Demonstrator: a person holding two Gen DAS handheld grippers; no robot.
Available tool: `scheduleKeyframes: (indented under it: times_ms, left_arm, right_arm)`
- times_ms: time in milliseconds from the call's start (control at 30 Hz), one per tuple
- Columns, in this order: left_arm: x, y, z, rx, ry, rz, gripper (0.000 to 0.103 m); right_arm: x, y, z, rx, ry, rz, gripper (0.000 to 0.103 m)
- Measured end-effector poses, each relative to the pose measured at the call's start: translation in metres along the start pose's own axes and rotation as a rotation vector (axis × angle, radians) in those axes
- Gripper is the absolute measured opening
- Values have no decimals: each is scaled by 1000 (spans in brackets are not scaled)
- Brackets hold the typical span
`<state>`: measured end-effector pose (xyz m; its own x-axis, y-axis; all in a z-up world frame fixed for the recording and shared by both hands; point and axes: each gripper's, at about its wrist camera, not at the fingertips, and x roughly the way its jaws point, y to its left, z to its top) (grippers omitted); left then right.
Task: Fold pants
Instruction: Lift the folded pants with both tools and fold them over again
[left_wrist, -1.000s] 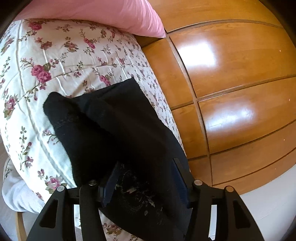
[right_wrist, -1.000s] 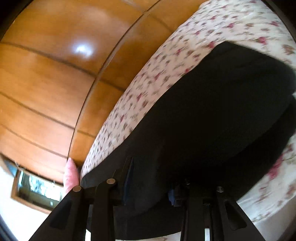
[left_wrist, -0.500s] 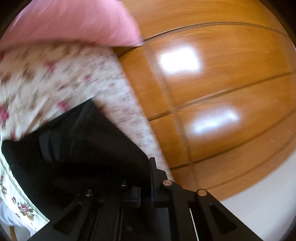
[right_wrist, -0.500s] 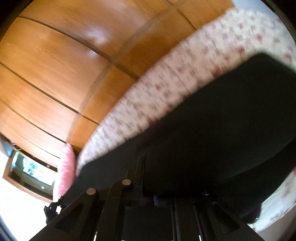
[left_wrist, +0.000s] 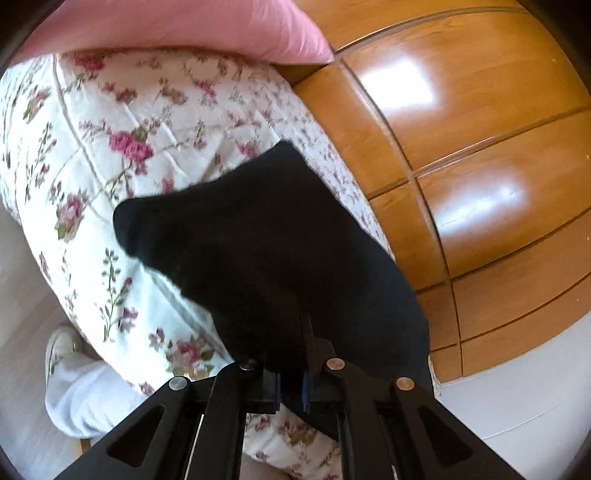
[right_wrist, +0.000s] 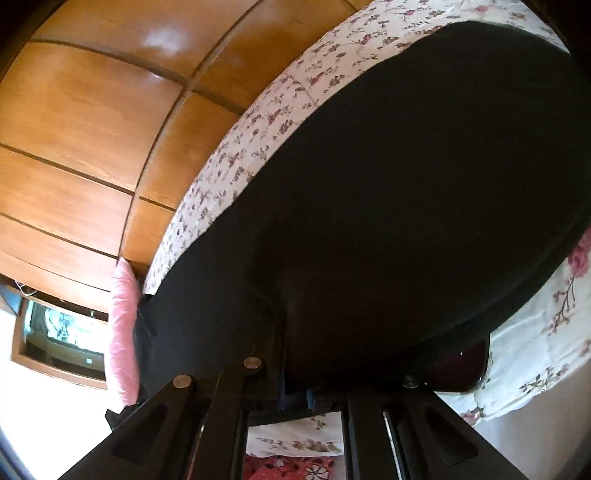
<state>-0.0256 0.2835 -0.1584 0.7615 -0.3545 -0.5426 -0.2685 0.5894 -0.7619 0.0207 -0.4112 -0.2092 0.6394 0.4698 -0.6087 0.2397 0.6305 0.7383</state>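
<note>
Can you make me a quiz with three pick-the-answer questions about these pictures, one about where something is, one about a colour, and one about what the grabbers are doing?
1. Where do the black pants lie?
A. on the wooden floor
B. on the floral bedspread
C. on a chair

2. What colour is the pillow at the head of the bed?
A. pink
B. blue
C. green

3. What is the left gripper doing?
A. hanging wide open
B. pinching the pillow
C. shut on the pants

Answers:
1. B, the dark cloth is spread over the rose-print cover.
2. A, the pillow is plain pink in both views.
3. C, its jaws stand close together with black cloth between them; the right gripper grips the pants likewise.
</note>
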Motion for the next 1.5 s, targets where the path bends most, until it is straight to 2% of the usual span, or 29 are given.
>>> scheduleKeyframes:
  times_ms: [33, 67, 133, 233, 300, 333, 433, 567, 633, 700, 767, 867, 967, 1033, 1100, 1133, 1200, 1267, 1333, 1400, 1500]
  left_arm:
    - [-1, -3, 1, 15, -27, 1, 14]
    - [-1, -5, 1, 22, -43, -3, 25]
    - [-1, -5, 5, -8, -62, -46, 35]
    - [3, -3, 12, -37, -83, -42, 33]
    - [-6, -5, 16, 8, -133, -8, 21]
    - [-10, -7, 19, 48, -163, 28, 12]
    - [-17, -7, 27, 121, -195, 71, 10]
    - [-11, 2, 31, 110, -196, 106, 11]
    - [-6, 7, 31, 111, -167, 174, 16]
    - [-12, 9, 32, 110, -152, 172, 22]
    - [-23, 7, 41, 98, -187, 237, 28]
    - [-56, 15, 49, 10, -319, 314, 29]
    - [-85, 20, 50, -79, -461, 301, 29]
    - [-83, 8, 48, -41, -472, 282, 29]
    - [-70, -9, 45, 38, -419, 249, 29]
    - [-52, -27, 42, 123, -354, 217, 29]
    - [-24, -50, 36, 223, -268, 170, 29]
    - [10, -75, 28, 318, -181, 111, 30]
    - [42, -93, 22, 396, -103, 73, 30]
    - [62, -102, 17, 448, -60, 89, 30]
    - [89, -107, 19, 502, -38, 154, 30]
  right_arm:
    - [-2, 2, -1, -15, 0, -6, 8]
    - [-2, 3, -2, -26, -2, -11, 9]
    - [-2, 4, -2, -30, -8, -9, 11]
    - [-2, 4, -2, -3, -21, 17, 11]
    - [-6, 3, -4, 2, -30, 11, 11]
    - [-8, 2, -4, 0, -31, 12, 11]
    - [-9, 4, -5, -17, -39, -1, 11]
    - [-6, 7, -7, -42, -49, -24, 11]
    - [-5, 6, -6, -37, -48, -24, 11]
    - [-6, 7, -5, -39, -49, -28, 11]
    - [-8, 9, -3, -48, -48, -43, 11]
    - [-25, 13, 2, -57, -120, -123, 19]
    - [-63, 14, 9, -22, -293, -260, 26]
    - [-85, 17, 9, -14, -405, -366, 29]
    - [-98, 36, 7, -96, -489, -420, 30]
    - [-97, 48, 7, -151, -494, -412, 30]
    - [-80, 83, 6, -299, -435, -328, 30]
    - [-57, 116, 4, -408, -363, -218, 30]
    - [-20, 155, 3, -504, -235, -62, 30]
    - [21, 192, 0, -567, -99, 85, 30]
    - [84, 245, -12, -671, 50, 158, 30]
